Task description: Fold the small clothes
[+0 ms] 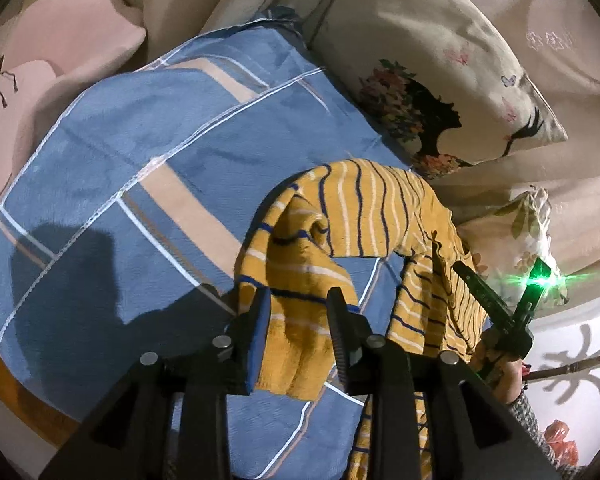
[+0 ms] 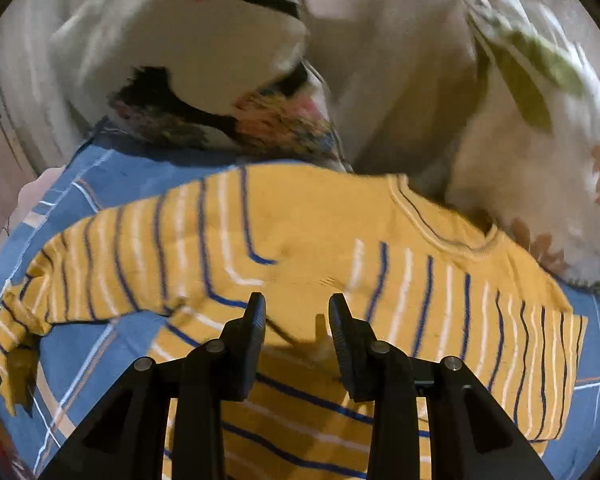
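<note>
Yellow striped sweater (image 2: 320, 240) lies on blue checked blanket (image 1: 140, 140); left gripper (image 1: 298, 312) pinches a bunched sleeve, right gripper (image 2: 296, 320) hovers unclenched above; best lay sleeve flat across body, smoothing wrinkles.

Yellow striped sweater (image 1: 364, 216) draped between left claw (image 1: 300, 312) fingers, blue plaid blanket (image 1: 140, 152) beneath, floral pillow (image 1: 440, 92) behind, right claw (image 1: 500, 292) seen nearby.

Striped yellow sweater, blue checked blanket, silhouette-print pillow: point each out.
Striped yellow sweater (image 2: 320, 216), right wrist view, plain chest panel below the collar.
Blue checked blanket (image 1: 148, 128), left wrist view, bare blue field.
Silhouette-print pillow (image 1: 428, 40), left wrist view, plain upper face.
</note>
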Tool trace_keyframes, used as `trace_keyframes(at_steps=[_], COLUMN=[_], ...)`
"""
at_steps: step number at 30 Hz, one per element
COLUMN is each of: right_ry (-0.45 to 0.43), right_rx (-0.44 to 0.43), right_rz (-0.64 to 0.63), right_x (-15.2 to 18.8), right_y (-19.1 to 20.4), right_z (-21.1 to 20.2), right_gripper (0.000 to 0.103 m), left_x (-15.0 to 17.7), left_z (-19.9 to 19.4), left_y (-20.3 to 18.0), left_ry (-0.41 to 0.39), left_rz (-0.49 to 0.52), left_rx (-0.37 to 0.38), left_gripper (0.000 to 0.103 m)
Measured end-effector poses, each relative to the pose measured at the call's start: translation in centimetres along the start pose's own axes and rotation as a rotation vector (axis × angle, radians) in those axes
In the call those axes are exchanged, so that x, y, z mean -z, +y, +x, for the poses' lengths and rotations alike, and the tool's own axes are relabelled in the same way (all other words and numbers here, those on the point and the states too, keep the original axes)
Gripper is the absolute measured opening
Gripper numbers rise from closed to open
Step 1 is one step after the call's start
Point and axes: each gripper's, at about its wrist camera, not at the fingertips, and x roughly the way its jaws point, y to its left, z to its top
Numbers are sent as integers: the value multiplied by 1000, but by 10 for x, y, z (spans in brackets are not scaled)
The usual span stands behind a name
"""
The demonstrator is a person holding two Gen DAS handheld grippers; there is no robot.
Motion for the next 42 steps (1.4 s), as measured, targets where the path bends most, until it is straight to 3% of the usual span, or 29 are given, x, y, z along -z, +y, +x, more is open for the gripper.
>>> trace_keyframes(at_steps=[2, 3, 4, 6, 7, 8, 12, 15, 18, 19, 20, 21, 22, 23, 25, 30, 33, 36, 38, 39, 40, 41, 42], right_ry=[7, 12, 20, 31, 50, 66, 78, 104, 18, 0, -2, 8, 39, 63, 60, -22, -50, -48, -34, -19, 10, 33, 62], right_rx=[-6, -11, -12, 13, 22, 22, -25, -124, 45, 7, -88, -159, -299, -393, -485, -516, -480, -429, -341, -313, -331, -360, -365], right_rz=[-23, -29, -32, -26, -25, -17, 66, 5, -128, -128, -106, -85, -49, -44, -160, -636, -796, -872, -911, -908, -876, -839, -787], right_x=[-3, -4, -7, -7, -8, -6, -12, -18, -19, -19, -17, -15, -9, -3, 16, 74, 96, 110, 115, 116, 112, 107, 98], right_y=[4, 6, 10, 16, 18, 18, 17, 40, 74, 81, 90, 95, 106, 116, 155, 242, 270, 288, 295, 294, 291, 286, 283], right_z=[4, 7, 14, 25, 34, 39, 41, 43, 22, 11, -3, -10, -20, -26, -47, -93, -91, -72, -52, -44, -37, -32, -31], right_gripper=[42, 56, 62, 60, 34, 16, 10, 7, 8, 9, 20, 38, 46, 46, 46, 50, 50, 50, 50, 40, 15, 4, 4], left_x=[1, 1, 2, 2, 2, 2, -1, -6, -9, -10, -10, -11, -11, -12, -13, -20, -23, -23, -22, -22, -22, -22, -23], left_z=[1, 2, 3, 2, 1, 0, -8, -10, -16, -18, -19, -20, -21, -22, -24, -43, -59, -71, -75, -77, -78, -78, -78], left_y=[2, 3, 3, 3, 3, 4, 14, 26, 32, 33, 35, 38, 42, 45, 52, 71, 87, 97, 100, 100, 100, 99, 98], left_ry=[4, 7, 11, 14, 13, 11, -4, -10, -32, -38, -44, -48, -51, -53, -60, -118, -157, -186, -195, -197, -199, -200, -200], left_rz=[-5, -7, -8, -10, -11, -11, -27, -58, -69, -68, -68, -73, -84, -95, -110, -144, -173, -193, -195, -193, -189, -184, -180], left_rx=[5, 7, 9, 9, 8, 7, -5, -15, -21, -25, -29, -31, -31, -30, -34, -68, -90, -99, -96, -94, -94, -93, -91], left_gripper=[28, 28, 28, 28, 28, 28, 28, 28, 28, 28, 28, 28, 28, 28, 28, 28, 28, 28, 28, 28, 28, 28, 28])
